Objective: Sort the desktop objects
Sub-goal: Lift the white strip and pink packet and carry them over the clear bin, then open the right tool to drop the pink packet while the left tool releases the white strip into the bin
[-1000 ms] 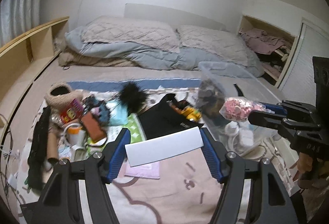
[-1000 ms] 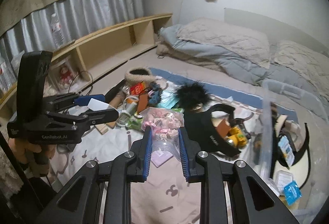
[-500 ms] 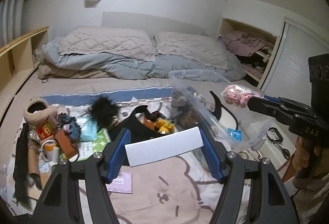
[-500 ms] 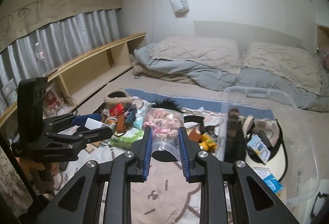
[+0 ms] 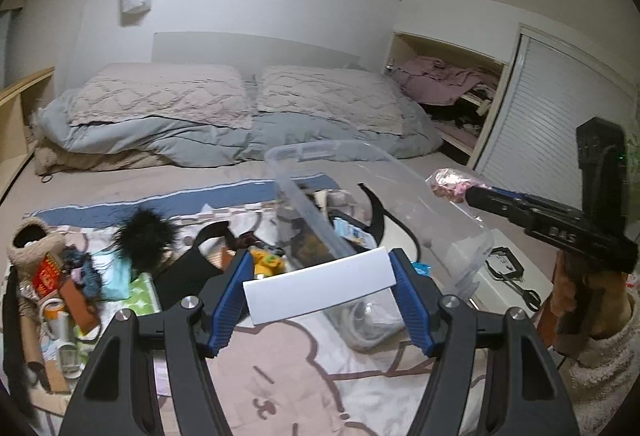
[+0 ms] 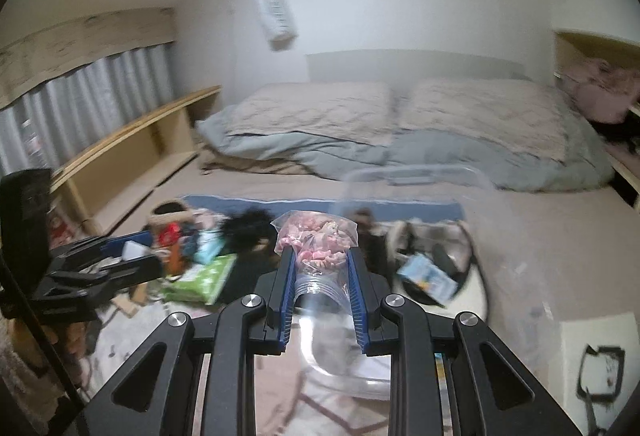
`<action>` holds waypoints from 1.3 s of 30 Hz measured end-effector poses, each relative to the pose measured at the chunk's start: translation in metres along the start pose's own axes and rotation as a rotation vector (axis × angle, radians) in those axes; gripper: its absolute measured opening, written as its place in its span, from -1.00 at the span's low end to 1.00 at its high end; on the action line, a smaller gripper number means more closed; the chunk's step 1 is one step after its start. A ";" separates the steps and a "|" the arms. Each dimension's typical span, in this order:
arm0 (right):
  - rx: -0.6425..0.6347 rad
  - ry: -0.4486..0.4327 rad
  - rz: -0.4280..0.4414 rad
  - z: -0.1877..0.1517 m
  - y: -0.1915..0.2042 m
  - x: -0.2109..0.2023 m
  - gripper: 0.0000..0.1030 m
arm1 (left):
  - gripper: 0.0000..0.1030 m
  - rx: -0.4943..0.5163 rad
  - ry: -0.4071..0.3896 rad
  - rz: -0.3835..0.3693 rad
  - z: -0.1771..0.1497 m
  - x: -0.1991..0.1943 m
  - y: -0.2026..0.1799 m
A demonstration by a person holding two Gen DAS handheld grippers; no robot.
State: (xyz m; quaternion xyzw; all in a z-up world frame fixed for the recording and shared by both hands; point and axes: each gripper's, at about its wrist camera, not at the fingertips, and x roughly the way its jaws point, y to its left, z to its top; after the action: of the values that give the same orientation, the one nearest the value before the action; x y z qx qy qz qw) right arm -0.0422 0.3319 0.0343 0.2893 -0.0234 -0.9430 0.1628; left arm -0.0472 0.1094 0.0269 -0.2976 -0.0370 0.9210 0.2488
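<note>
Both grippers have swung right toward the bin (image 5: 380,171). Left gripper (image 5: 318,286) clamps a white card (image 5: 320,286); right gripper (image 6: 320,278) pinches a bag (image 6: 316,236). Only the right view shows curtains (image 6: 100,95).

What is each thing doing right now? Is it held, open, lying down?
Left gripper: shut on a white card.
White card: held flat between the fingers.
Right gripper: shut on a clear bag.
Clear bag: held up, pink bits inside.
Plastic bin: open, no lid, things inside.
Black fluffy ball: lying in the pile.
</note>
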 end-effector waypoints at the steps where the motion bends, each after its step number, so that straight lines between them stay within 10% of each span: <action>1: 0.012 0.006 -0.018 -0.001 -0.008 0.001 -0.51 | 0.33 0.002 0.000 -0.005 0.001 0.002 -0.003; 19: 0.128 0.260 -0.310 -0.034 -0.096 0.041 -0.50 | 0.33 0.045 0.041 -0.074 0.009 0.044 -0.052; 21: 0.114 0.248 -0.344 -0.033 -0.096 0.040 -0.21 | 0.33 0.046 0.046 -0.076 0.009 0.048 -0.055; 23: 0.099 0.218 -0.380 -0.032 -0.094 0.036 0.61 | 0.33 0.047 0.050 -0.077 0.009 0.051 -0.057; 39: 0.088 0.114 -0.377 -0.022 -0.087 0.011 0.64 | 0.33 0.045 0.089 -0.116 0.008 0.077 -0.078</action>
State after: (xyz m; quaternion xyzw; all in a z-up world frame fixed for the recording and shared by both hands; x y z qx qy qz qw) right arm -0.0641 0.4119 -0.0024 0.3486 -0.0009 -0.9368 -0.0285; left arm -0.0715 0.2156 0.0091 -0.3301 -0.0224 0.8914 0.3097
